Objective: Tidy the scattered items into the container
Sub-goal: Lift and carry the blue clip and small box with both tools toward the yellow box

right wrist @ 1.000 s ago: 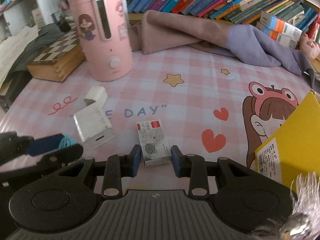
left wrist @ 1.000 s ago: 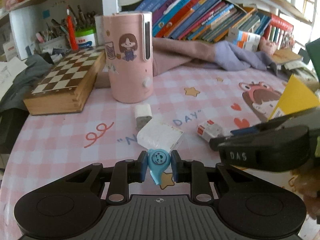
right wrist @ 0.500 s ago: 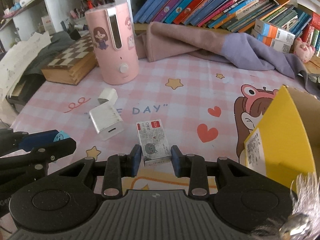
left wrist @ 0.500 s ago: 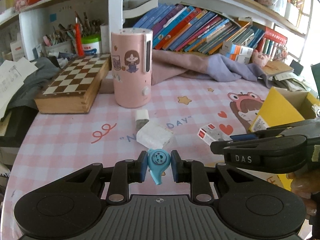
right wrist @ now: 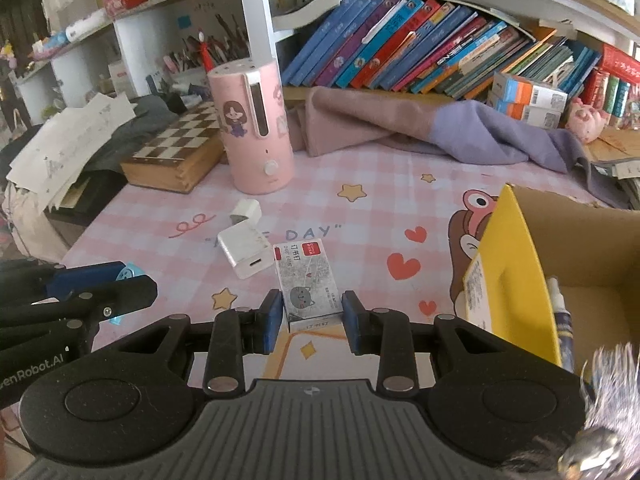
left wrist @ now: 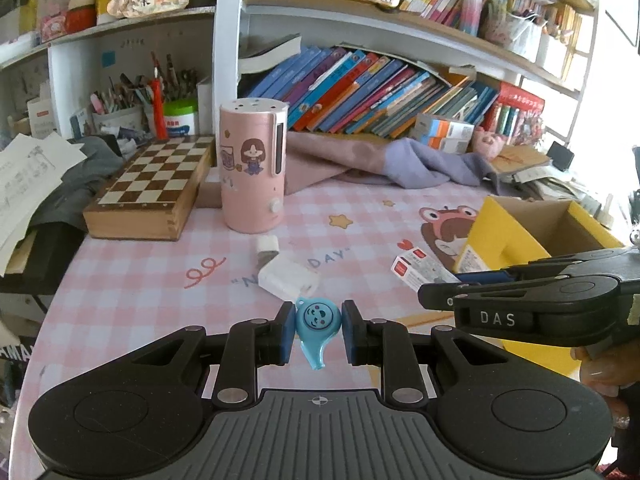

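Showing black plastic bodies on both the left gripper [left wrist: 314, 332] and the right gripper [right wrist: 308, 316], each carrying blue pads on the fingertips, silver round screws behind the fingers and a ribbed grey plate further back. Bearing white "DAS" lettering on the right one's side, "enRobot.AI" on the left's.

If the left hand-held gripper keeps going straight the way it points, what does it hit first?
Probably the larger white charger, lying straight ahead of the left hand-held gripper and its blue whistle. Depth is uncertain.
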The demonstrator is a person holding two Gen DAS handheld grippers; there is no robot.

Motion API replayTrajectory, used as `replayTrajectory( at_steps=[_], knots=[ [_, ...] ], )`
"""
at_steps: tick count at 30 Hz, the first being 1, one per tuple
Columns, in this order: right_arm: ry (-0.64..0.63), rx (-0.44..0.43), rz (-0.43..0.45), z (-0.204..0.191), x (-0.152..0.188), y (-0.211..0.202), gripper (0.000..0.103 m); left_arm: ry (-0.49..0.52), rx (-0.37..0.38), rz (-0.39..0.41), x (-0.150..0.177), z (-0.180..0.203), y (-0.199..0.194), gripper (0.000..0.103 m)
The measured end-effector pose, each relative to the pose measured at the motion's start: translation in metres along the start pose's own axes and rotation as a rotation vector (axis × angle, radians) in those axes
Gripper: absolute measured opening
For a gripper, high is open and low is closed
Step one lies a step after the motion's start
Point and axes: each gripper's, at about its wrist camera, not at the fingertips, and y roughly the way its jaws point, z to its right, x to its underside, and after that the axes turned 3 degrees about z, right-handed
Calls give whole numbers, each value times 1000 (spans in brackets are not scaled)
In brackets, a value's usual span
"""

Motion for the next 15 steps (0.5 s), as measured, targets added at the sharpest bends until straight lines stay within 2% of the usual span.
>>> replayTrajectory(
  at_steps=[15],
  knots=[
    [8, 14, 36, -19, 39, -56, 30, 6, 37, 33, 32, 13, -58, 23]
  ],
)
